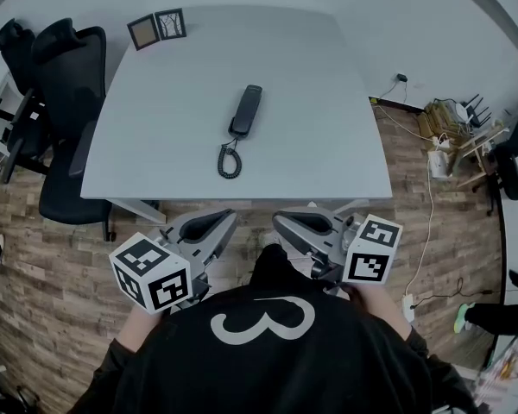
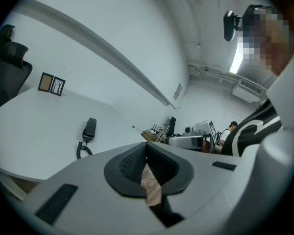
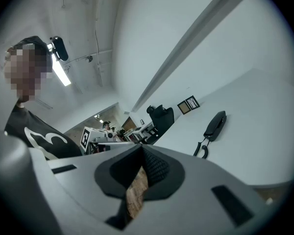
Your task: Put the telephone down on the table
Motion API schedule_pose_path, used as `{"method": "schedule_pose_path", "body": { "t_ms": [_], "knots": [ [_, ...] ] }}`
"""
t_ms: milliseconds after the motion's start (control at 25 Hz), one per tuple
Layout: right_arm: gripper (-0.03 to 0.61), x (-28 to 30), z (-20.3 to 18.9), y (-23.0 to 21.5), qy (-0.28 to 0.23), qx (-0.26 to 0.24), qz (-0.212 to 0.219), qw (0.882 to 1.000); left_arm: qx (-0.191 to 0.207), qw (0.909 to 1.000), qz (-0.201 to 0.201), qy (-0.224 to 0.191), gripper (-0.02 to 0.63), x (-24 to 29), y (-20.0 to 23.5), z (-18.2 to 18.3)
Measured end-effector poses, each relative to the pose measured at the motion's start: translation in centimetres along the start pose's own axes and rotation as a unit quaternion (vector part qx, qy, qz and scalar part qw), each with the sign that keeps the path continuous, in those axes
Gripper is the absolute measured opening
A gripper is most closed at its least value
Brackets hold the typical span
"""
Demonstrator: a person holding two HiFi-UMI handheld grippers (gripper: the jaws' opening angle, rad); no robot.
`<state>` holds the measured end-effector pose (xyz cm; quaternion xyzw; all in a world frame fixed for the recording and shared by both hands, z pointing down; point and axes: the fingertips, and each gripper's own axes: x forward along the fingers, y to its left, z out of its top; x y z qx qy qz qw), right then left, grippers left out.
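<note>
A black telephone handset point(image 1: 245, 110) lies on the pale grey table point(image 1: 328, 145), a little behind its middle, with its coiled cord point(image 1: 229, 160) trailing toward the near edge. Nothing touches it. Both grippers hang in front of the table's near edge, close to the person's body. My left gripper point(image 1: 229, 219) is shut with nothing between its jaws, and so is my right gripper point(image 1: 280, 219). The left gripper view has the handset point(image 2: 89, 129) far ahead, past the shut left gripper point(image 2: 146, 150). The right gripper view has the handset point(image 3: 214, 124) beyond the shut right gripper point(image 3: 140, 152).
Two small picture frames point(image 1: 157, 28) stand at the table's far left corner. Black office chairs point(image 1: 65, 84) crowd the table's left side. Cables and clutter point(image 1: 453, 132) lie on the wood floor at the right.
</note>
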<state>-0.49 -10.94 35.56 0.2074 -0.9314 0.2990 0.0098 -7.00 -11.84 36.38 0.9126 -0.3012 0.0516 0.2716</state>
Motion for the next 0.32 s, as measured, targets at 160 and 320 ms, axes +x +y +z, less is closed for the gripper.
{"method": "schedule_pose_path", "body": {
  "t_ms": [160, 320],
  "knots": [
    [0.005, 0.24, -0.36, -0.19, 0.002, 0.005, -0.001, 1.000, 0.009, 0.9998, 0.008, 0.016, 0.012, 0.31, 0.37, -0.85],
    [0.005, 0.52, -0.76, -0.19, 0.005, 0.008, -0.002, 1.000, -0.001, 0.9999, -0.001, 0.013, 0.012, 0.24, 0.29, -1.11]
  ]
}}
